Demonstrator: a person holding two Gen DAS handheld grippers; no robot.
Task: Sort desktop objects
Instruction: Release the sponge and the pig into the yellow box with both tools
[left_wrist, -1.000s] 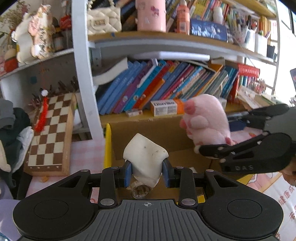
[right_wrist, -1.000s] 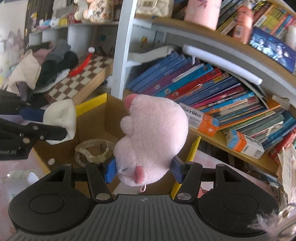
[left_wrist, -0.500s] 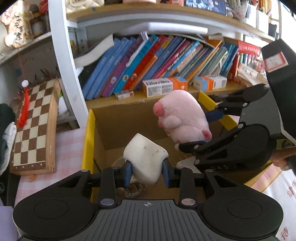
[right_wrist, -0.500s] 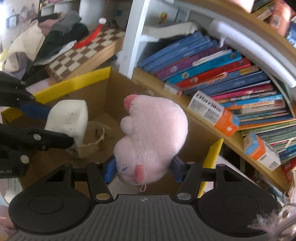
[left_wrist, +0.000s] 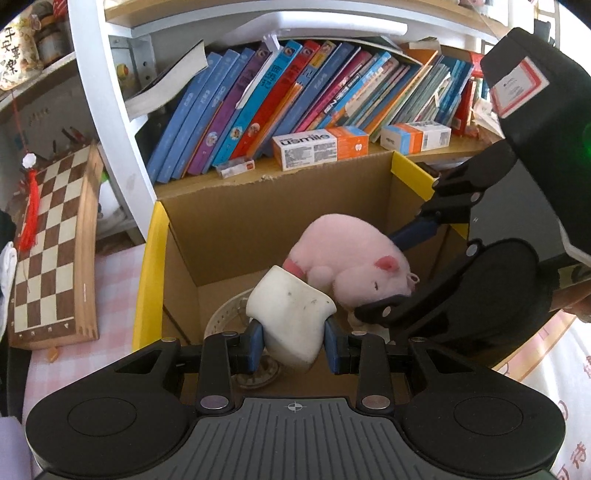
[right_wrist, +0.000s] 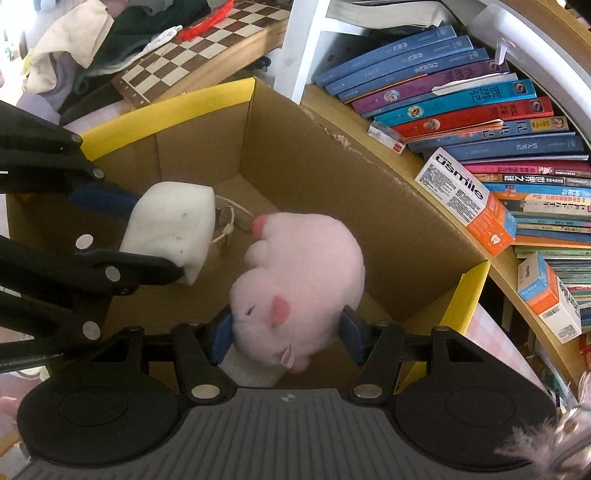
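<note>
My left gripper (left_wrist: 294, 345) is shut on a soft white block (left_wrist: 291, 319), squeezed between its blue pads and hanging inside the open cardboard box (left_wrist: 295, 214) with yellow flap edges. My right gripper (right_wrist: 286, 334) is shut on a pink plush pig (right_wrist: 303, 280), also held down inside the box (right_wrist: 314, 155). In the left wrist view the pig (left_wrist: 354, 262) sits just right of and behind the white block, with the right gripper (left_wrist: 388, 277) around it. In the right wrist view the white block (right_wrist: 173, 225) is left of the pig. A pale watch (left_wrist: 225, 314) lies on the box floor.
A shelf of leaning books (left_wrist: 295, 99) and small cartons (left_wrist: 319, 147) stands right behind the box. A wooden chessboard (left_wrist: 51, 251) with a red tassel leans at the left. Clothes (right_wrist: 74, 48) are piled beyond it. Pink checked cloth (left_wrist: 114, 280) covers the table.
Both grippers came forward and down, from over the box's near edge into the box, each keeping its grip. The pig rolled so that its face shows to the left wrist camera.
</note>
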